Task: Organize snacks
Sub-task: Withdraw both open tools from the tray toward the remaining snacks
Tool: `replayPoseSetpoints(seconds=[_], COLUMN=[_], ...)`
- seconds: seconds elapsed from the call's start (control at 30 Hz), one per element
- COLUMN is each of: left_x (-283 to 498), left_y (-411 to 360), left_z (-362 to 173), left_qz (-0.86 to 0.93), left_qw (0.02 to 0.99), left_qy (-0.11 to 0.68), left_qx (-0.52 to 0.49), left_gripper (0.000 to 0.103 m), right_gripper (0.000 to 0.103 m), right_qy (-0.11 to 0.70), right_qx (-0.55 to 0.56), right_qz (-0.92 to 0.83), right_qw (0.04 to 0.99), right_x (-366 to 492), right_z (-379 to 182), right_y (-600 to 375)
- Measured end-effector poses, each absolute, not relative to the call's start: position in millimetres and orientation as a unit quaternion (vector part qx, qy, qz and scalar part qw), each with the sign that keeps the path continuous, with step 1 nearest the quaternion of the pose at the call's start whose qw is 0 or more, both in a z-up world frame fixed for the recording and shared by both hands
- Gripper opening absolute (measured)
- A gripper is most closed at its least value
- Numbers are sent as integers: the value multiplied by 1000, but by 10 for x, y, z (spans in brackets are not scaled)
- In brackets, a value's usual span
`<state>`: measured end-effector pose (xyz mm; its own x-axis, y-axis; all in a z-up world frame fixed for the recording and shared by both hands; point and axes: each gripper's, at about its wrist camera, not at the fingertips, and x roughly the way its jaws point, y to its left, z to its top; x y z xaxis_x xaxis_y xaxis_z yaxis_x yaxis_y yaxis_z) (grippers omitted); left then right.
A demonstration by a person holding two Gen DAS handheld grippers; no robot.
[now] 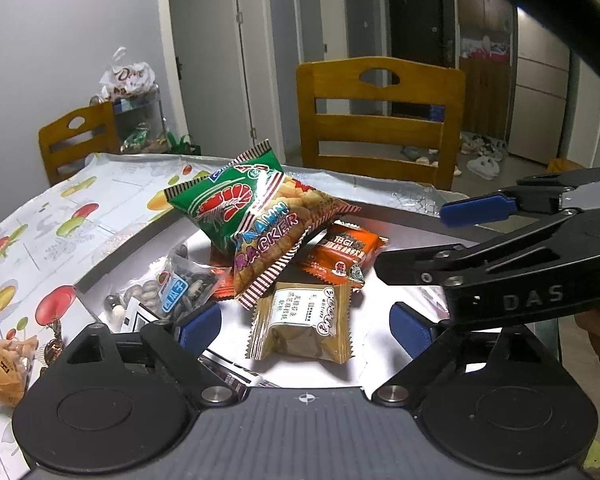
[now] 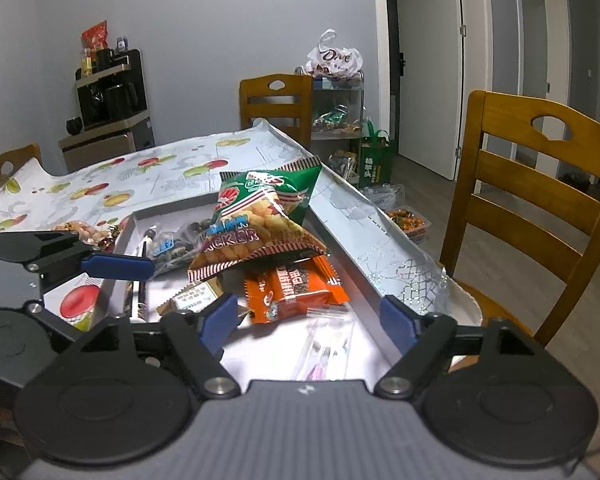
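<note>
Both tools hover over a shallow white box [image 1: 400,210] on the counter [image 1: 60,208] with their blue-padded jaws spread apart and clamped on nothing — the left tool [image 1: 306,322] has a tan snack packet [image 1: 300,326] lying loose between its pads, and the right tool [image 2: 308,322] stands over an orange packet [image 2: 296,292] and a clear sachet [image 2: 328,348]. Just ahead of both, a green prawn cracker bag [image 1: 256,220] sits tilted on top of the pile, with a bag of dark seeds [image 1: 180,288] to its left. An orange snack bag [image 1: 8,368] lies on the fruit-print cloth outside the box, left of the left tool — well apart from the pile.
</note>
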<state>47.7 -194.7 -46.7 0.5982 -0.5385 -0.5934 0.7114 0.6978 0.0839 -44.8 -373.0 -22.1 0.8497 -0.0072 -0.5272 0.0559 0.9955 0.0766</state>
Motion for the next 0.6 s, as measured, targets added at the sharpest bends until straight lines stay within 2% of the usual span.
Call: replayPoseSetpoints(seconds=[0.27, 0.6], left_x=[400, 350], left_y=[-1774, -1116], left_z=[-364, -189], left_qz=[-355, -309], left_qw=[887, 912], left_qy=[260, 245], left_qx=[141, 113], left_gripper=[96, 98], right_gripper=[82, 82], right_qy=[269, 259], right_qx=[44, 43], right_qz=[-12, 21], right_qw=[962, 965], right_x=[-535, -485], right_z=[-101, 121], right_y=[-3684, -3354])
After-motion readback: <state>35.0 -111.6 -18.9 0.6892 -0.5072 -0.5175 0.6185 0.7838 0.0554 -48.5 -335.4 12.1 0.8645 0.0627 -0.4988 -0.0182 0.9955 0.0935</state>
